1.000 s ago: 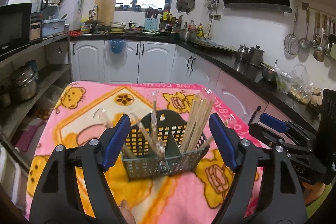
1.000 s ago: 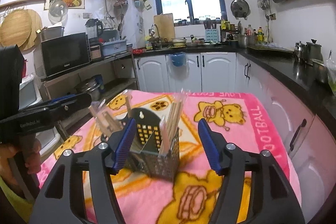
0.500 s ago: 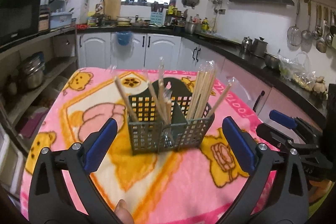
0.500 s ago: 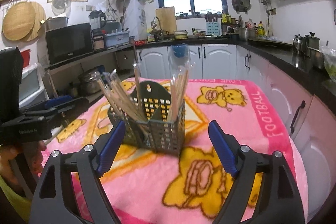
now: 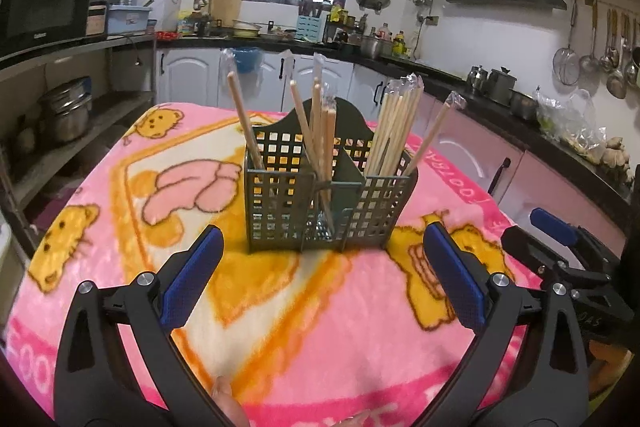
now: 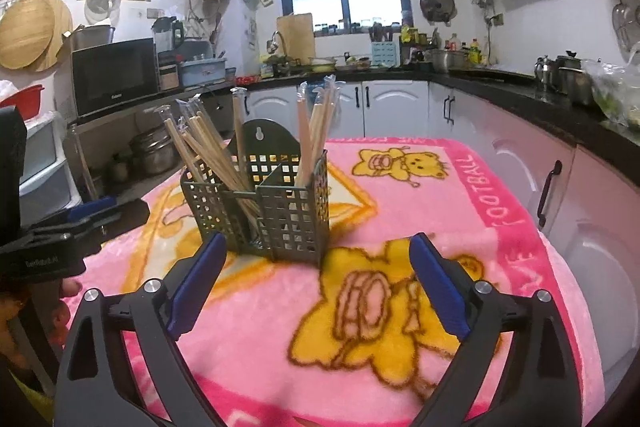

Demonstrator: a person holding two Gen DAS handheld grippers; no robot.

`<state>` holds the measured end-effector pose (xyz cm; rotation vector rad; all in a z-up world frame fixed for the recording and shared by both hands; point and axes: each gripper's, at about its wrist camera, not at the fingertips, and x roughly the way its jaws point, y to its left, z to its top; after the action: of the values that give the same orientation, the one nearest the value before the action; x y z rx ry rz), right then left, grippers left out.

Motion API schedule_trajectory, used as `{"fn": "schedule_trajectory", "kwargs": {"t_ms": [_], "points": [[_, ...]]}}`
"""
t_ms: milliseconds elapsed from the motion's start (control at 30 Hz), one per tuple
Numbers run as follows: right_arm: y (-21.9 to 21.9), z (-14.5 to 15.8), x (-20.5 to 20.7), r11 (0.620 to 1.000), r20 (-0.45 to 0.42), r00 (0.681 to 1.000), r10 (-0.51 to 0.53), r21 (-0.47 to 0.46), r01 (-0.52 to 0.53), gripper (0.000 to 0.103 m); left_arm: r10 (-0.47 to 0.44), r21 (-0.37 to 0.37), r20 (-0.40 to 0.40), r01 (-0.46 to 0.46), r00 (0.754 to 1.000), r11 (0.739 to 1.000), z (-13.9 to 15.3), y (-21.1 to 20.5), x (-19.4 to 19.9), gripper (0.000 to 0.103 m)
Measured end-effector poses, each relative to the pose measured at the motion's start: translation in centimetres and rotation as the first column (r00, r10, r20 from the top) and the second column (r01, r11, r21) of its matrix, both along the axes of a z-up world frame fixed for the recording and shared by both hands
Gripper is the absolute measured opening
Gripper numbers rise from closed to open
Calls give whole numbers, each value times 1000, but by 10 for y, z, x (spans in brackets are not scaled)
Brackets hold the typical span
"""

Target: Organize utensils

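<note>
A dark green perforated utensil holder (image 5: 326, 195) stands upright on the pink cartoon blanket (image 5: 200, 267); it also shows in the right wrist view (image 6: 260, 211). Wrapped wooden chopsticks (image 5: 394, 131) stand in its compartments, and they show in the right wrist view (image 6: 208, 151) too. My left gripper (image 5: 322, 283) is open and empty, a little short of the holder. My right gripper (image 6: 316, 287) is open and empty, also short of the holder. Each gripper appears at the edge of the other's view.
The blanket-covered table (image 6: 500, 227) sits in a kitchen. Black counters with pots (image 5: 496, 83) run along the right. Shelves with a microwave (image 6: 114, 75) and pots (image 5: 66, 111) stand on the left. White cabinets (image 6: 384, 107) lie behind.
Both grippers have drawn back from the holder and opened wider. The holder, earlier between the fingers, now stands free on the blanket.
</note>
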<state>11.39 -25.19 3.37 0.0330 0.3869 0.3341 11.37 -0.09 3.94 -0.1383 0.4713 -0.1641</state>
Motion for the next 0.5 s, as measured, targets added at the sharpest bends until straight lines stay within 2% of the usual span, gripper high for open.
{"fn": "schedule_trajectory", "kwargs": {"t_ms": [67, 200, 500], "points": [[-2, -2, -3, 1000, 21, 1000, -12, 6, 12, 96, 3, 8, 19, -3, 1000, 1000, -4, -3, -3, 92], [-2, -7, -9, 1000, 58, 998, -27, -2, 27, 96, 17, 17, 44, -18, 999, 1000, -10, -7, -7, 92], [2, -23, -18, 1000, 81, 997, -19, -21, 20, 96, 57, 18, 45, -58, 997, 998, -31, -8, -7, 92]]}}
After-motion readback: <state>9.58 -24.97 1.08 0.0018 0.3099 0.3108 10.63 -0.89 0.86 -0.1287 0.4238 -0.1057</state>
